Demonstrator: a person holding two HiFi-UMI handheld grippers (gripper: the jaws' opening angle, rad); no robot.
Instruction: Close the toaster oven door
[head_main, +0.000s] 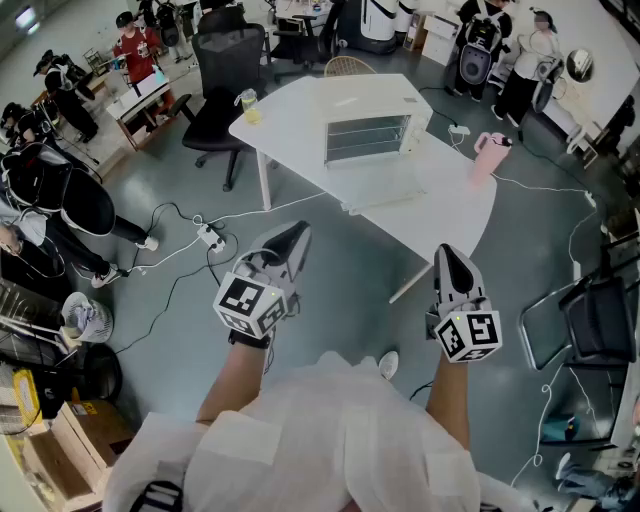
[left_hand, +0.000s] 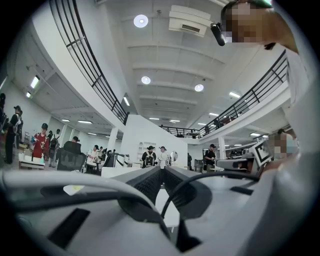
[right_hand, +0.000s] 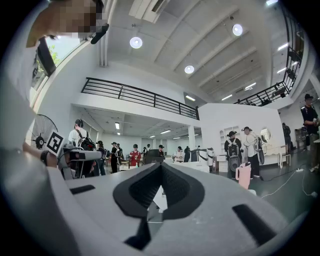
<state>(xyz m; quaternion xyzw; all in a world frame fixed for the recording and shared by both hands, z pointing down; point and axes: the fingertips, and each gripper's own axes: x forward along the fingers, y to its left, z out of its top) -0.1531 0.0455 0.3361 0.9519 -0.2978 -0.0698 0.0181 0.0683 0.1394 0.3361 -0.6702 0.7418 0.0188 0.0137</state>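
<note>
The toaster oven (head_main: 368, 138) stands on a white table (head_main: 300, 120) in the head view. Its glass door (head_main: 385, 185) hangs open, folded down flat toward me. Both grippers are held low near my body, well short of the table. My left gripper (head_main: 300, 232) points up toward the table's near corner, jaws together and empty. My right gripper (head_main: 445, 252) is also shut with nothing in it. In the left gripper view the left gripper's (left_hand: 161, 169) tips meet, and in the right gripper view the right gripper's (right_hand: 161, 165) tips meet.
A pink jug (head_main: 488, 155) stands at the table's right end and a cup of yellow drink (head_main: 249, 106) at its left corner. A black office chair (head_main: 225, 80) sits behind. Cables and a power strip (head_main: 210, 237) lie on the floor; a folding chair (head_main: 590, 320) is at right.
</note>
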